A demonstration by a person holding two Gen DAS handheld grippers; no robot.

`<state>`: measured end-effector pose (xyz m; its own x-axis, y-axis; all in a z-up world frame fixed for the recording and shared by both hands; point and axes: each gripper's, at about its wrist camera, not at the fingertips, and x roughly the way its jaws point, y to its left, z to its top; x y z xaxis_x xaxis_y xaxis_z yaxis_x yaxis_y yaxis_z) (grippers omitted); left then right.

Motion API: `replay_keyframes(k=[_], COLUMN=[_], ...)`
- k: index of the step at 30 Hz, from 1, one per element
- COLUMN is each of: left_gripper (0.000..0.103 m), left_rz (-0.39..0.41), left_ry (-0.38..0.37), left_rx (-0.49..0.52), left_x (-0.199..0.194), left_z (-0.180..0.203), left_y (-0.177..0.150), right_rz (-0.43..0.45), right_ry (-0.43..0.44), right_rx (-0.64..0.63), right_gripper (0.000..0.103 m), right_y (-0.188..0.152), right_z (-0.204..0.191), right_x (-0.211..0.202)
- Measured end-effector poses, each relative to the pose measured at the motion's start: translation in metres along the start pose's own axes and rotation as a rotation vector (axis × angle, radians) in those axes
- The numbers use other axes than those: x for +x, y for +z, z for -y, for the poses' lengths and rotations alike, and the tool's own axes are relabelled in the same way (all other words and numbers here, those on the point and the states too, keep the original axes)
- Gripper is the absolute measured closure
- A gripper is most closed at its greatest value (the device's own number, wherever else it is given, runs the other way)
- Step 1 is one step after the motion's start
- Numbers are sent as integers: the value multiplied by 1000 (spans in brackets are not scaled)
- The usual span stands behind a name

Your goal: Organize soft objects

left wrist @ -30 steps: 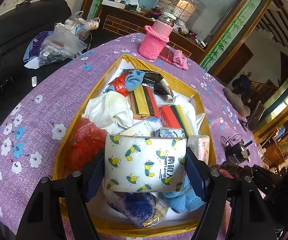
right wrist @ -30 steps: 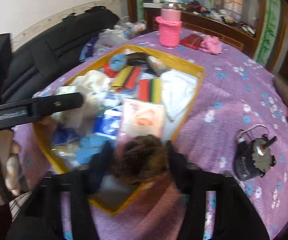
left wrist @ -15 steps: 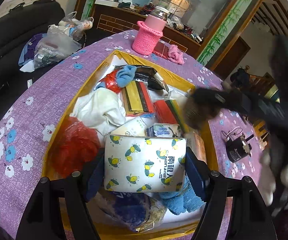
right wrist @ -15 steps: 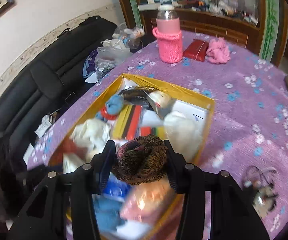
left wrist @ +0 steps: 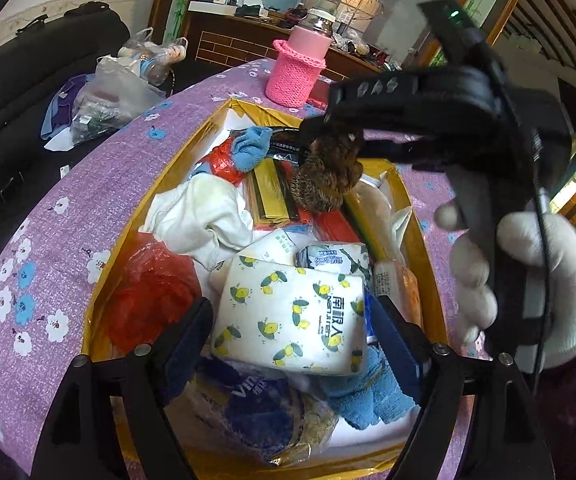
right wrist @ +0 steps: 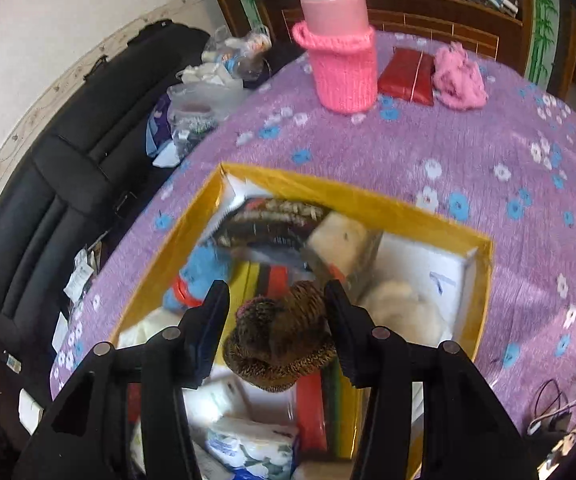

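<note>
The right tool (right wrist: 276,316), opening on the soft brown knit bundle (right wrist: 282,340), has swung over the yellow box (right wrist: 367,200); the left tool (left wrist: 291,316) is opening off the light, squashy tissue pack (left wrist: 291,312)

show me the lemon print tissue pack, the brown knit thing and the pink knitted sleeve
lemon print tissue pack (left wrist: 291,312), left wrist view, middle of its printed face
brown knit thing (right wrist: 282,344), right wrist view, centre of the bundle
pink knitted sleeve (right wrist: 343,68), right wrist view, front of the knit
</note>
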<state>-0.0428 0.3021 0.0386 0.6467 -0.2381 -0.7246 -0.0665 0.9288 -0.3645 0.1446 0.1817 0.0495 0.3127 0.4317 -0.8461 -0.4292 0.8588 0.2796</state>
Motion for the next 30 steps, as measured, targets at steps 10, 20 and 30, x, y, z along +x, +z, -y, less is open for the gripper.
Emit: replay_keyframes(k=[10,20,30], left_gripper=[20,14,12], left_rz=[98,190,236], left_ry=[61,179,234], left_rx=[38,136,206], left_x=[-28,-61,-90], left_z=[15,57,99], left_y=[-4,-27,-45], right_rz=[165,235,267], right_ry=[15,29,16], right_rx=[19,75,122], right_gripper=[46,37,37], right_y=[-25,-99,-145], right_z=[7,33,67], right_x=[-79,-127,-152])
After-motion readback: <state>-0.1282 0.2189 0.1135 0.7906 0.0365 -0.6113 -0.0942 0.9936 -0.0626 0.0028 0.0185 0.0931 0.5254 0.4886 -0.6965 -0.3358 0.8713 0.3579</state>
